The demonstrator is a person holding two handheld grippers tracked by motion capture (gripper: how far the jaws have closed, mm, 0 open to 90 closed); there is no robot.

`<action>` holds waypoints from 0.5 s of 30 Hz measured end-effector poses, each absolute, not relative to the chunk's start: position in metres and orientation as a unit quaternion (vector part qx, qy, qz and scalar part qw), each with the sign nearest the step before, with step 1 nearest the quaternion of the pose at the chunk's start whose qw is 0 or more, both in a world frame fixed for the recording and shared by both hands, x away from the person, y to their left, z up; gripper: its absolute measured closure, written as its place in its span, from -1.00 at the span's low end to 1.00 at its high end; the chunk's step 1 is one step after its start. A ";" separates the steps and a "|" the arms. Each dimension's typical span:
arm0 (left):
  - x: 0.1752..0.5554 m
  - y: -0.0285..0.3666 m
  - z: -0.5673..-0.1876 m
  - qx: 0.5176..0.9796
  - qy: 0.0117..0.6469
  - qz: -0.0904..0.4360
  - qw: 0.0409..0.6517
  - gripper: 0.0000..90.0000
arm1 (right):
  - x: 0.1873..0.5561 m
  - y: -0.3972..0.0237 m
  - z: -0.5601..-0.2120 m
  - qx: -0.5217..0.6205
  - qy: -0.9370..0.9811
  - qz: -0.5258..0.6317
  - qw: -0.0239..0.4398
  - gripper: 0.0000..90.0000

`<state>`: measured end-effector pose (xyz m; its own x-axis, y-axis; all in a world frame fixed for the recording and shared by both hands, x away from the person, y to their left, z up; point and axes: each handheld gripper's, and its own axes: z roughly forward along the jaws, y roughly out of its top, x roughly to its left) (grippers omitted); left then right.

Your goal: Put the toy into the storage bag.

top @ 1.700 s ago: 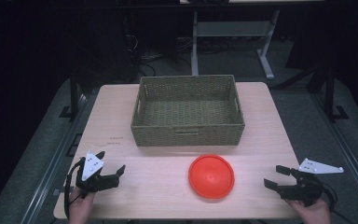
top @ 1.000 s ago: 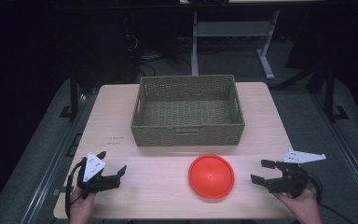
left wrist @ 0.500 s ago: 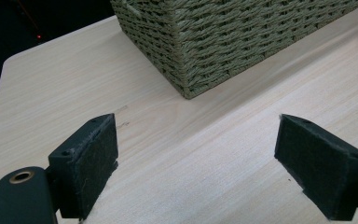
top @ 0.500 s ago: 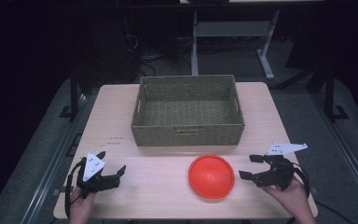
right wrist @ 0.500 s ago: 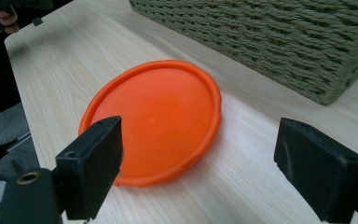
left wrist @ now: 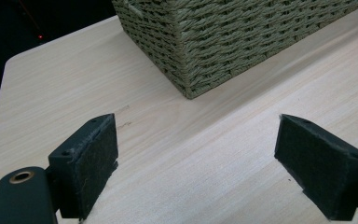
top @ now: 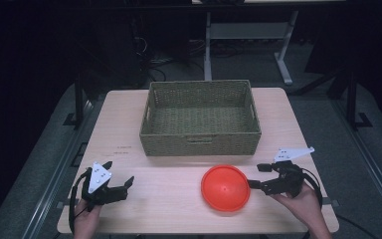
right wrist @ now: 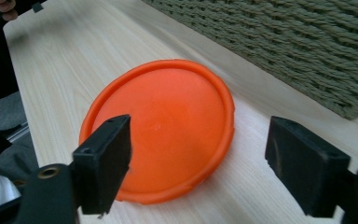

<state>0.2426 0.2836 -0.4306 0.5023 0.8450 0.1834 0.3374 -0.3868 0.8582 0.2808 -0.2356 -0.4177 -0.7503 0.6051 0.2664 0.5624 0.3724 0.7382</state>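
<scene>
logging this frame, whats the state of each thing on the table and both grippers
orange plate: lying flat on the table, not gripped
wicker basket: upright, nothing seen inside
right gripper: open at the plate's edge, jaws just been closing, nothing between them
left gripper: open, holding nothing

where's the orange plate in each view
High view: the orange plate lies on the table's near side, right of centre, in front of the wicker basket.
Left gripper view: a faint reddish blur at the far right edge may be it; I cannot tell.
Right gripper view: the plate sits mid-frame, just ahead of the right tool.
Shared landmark: the wicker basket, top of both gripper views.
</scene>
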 end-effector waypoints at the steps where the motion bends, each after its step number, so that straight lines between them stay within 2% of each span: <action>1: 0.243 0.284 -0.431 0.770 0.384 0.317 0.399 -0.72 | 0.282 -0.235 -0.418 0.351 0.829 0.436 0.025 -0.48; 15: 0.244 0.284 -0.431 0.771 0.386 0.317 0.395 -0.72 | 0.294 -0.216 -0.430 0.361 0.843 0.399 0.012 -0.28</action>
